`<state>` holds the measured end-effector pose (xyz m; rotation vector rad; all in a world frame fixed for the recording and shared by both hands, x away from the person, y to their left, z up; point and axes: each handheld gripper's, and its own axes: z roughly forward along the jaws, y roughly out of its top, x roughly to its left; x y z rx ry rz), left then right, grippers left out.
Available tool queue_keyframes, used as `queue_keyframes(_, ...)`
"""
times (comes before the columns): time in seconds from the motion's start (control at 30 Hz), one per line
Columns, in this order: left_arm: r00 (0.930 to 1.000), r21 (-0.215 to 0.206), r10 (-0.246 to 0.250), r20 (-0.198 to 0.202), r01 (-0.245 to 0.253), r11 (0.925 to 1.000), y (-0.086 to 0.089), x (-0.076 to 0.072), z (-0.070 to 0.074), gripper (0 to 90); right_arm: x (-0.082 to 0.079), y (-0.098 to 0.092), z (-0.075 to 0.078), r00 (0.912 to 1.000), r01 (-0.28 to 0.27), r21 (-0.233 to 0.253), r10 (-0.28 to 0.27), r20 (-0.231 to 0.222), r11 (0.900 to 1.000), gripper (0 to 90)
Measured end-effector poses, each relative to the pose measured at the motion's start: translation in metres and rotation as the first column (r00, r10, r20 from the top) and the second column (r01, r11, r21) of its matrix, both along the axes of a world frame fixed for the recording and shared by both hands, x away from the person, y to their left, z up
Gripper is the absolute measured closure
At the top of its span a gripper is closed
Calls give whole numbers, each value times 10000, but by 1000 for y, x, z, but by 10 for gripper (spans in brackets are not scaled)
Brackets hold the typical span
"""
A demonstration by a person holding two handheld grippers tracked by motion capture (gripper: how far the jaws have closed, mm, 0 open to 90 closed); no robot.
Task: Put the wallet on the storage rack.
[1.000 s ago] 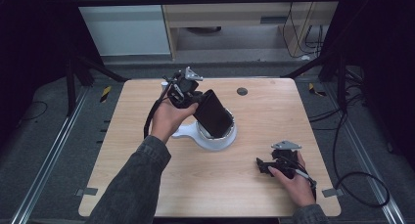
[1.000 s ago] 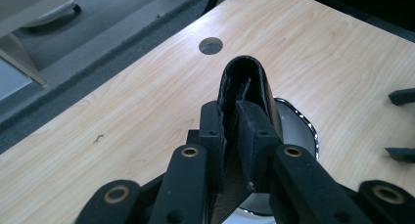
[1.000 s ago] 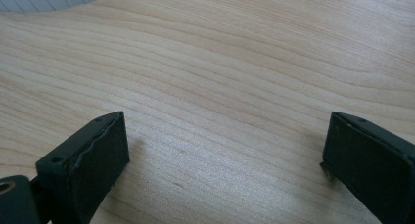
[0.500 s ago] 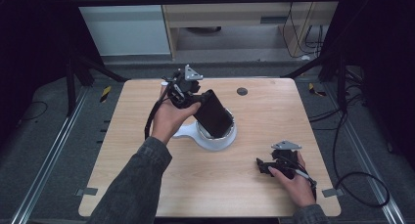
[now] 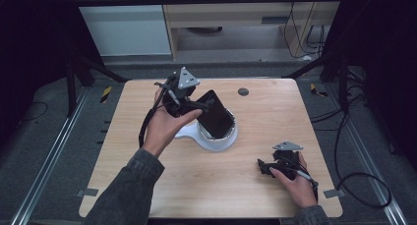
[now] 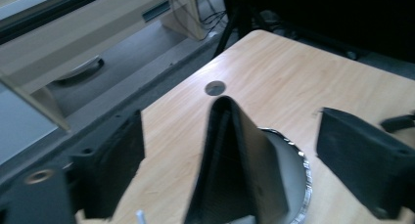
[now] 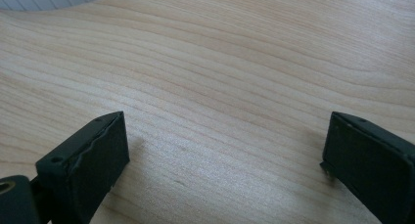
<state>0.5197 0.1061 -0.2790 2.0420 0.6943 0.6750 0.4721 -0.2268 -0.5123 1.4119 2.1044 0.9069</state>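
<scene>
A black flat pouch-like object [image 5: 215, 115] stands tilted inside a white round bowl with a silvery rim [image 5: 216, 140] at the table's middle. My left gripper [image 5: 198, 106] hovers just left of it, held in a hand. In the left gripper view the black object [image 6: 235, 160] rises between the two jaws of the left gripper [image 6: 230, 153], which stand wide apart and clear of it on both sides. My right gripper [image 5: 263, 167] rests low on the wood at the front right. In its own view the right gripper [image 7: 225, 155] is open with bare tabletop between the jaws.
A small round grey grommet [image 5: 243, 92] sits in the wooden table [image 5: 275, 117] near its far edge. Beyond the table stand a pale cabinet [image 5: 236, 18] and black frame legs. Cables lie on the floor at the right.
The left gripper has shifted slightly toward the far side above the bowl. The black object and the right gripper stay where they were.
</scene>
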Motion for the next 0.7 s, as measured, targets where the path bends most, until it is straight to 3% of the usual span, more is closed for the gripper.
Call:
queue_keyframes(0.1,9996,-424,-276,13,276,9987,5,-16,-7,49,0,0,0,10000,14,23,-14,-1,10000,33)
queue_keyframes(0.23,9987,-529,-499,62,502,9973,13,-34,-18,44,0,0,0,10000,11,20,-11,1,10000,33)
queue_keyframes(0.37,9977,-646,-657,-147,647,9958,22,-48,-33,39,0,0,0,10000,16,25,-16,-2,10000,33)
queue_keyframes(0.53,9960,-474,-785,-429,765,9959,33,-60,-59,38,0,0,0,10000,19,24,-19,-2,10000,33)
queue_keyframes(0.7,9940,-9,-674,-864,676,9977,41,-67,-93,38,0,0,0,10000,22,23,-22,-4,10000,32)
